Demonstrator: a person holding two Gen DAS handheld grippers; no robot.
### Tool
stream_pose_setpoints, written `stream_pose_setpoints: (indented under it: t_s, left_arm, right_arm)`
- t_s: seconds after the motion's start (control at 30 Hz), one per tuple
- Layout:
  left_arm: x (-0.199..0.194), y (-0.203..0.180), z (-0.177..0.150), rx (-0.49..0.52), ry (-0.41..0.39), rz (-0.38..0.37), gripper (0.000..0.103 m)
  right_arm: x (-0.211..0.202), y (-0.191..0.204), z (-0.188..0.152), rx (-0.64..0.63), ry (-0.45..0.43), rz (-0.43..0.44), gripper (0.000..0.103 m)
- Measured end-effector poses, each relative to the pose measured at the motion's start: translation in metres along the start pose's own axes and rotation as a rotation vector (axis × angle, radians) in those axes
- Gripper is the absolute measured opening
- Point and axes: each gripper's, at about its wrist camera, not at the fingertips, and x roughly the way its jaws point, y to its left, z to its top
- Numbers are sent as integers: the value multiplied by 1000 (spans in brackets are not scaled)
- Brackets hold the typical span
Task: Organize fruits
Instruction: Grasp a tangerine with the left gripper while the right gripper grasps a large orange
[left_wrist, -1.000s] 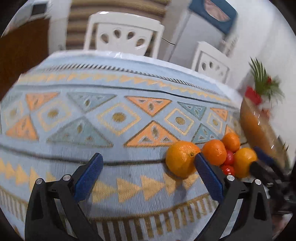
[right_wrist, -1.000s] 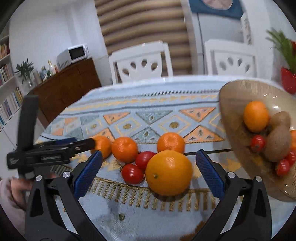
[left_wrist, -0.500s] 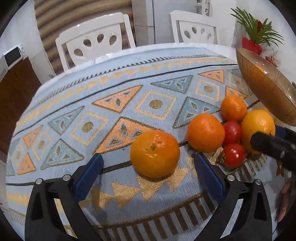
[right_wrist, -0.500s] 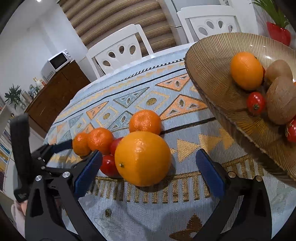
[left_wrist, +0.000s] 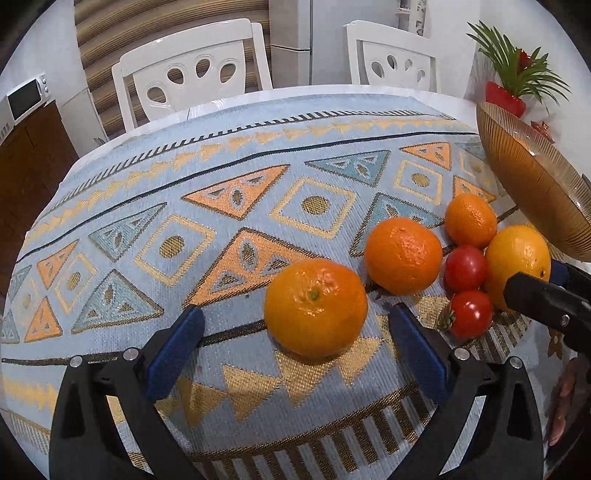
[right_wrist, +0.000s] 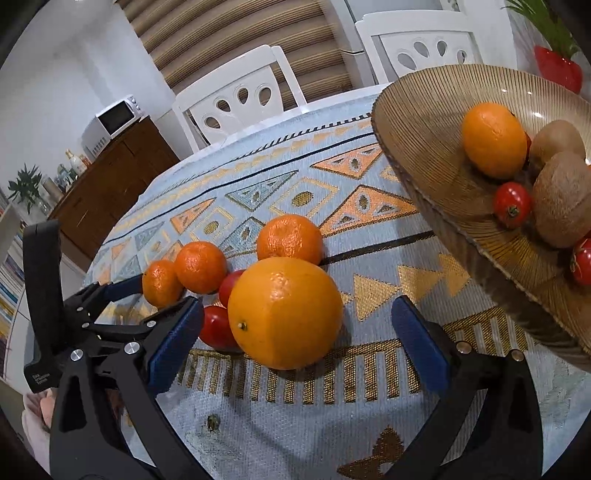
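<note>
The ribbed bowl (right_wrist: 424, 155) holds an orange (right_wrist: 493, 140), kiwis (right_wrist: 561, 199) and tomatoes (right_wrist: 511, 205); both the left gripper (left_wrist: 295, 339) and the right gripper (right_wrist: 297, 336) gape apart.

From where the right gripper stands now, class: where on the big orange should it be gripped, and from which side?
Grip the big orange across its widest middle, coming straight forward and low over the tablecloth. It is round and sits between the open right gripper fingers already. Mind the tomatoes touching its left side; the right side is free.
</note>
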Motion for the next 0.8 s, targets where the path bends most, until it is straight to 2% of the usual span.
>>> stream_pose_setpoints:
  t_s: [0.5,0.57,0.63,0.67,0.73,0.8]
  left_arm:
    - [0,0,0,2,-2,3,98]
    - [0,0,0,3,-6,6,98]
    - [-2,-1,0,6,-11,8,98]
    - [-2,-1,-1,6,-14,8,98]
    - [-4,-2,-1,9,-24,8,95]
    - [-8,-5,-2,21,-42,3,84]
  right_arm:
    - [1,14,-4,-76,39,-39,100]
    - [0,15,-4,-82,36,-41,93]
    - [-2,16,-6,-83,29,-41,70]
    - [-2,15,-6,-83,31,-43,65]
    - [-2,14,-6,-83,31,-36,58]
    - [-2,15,-6,-87,31,-31,58]
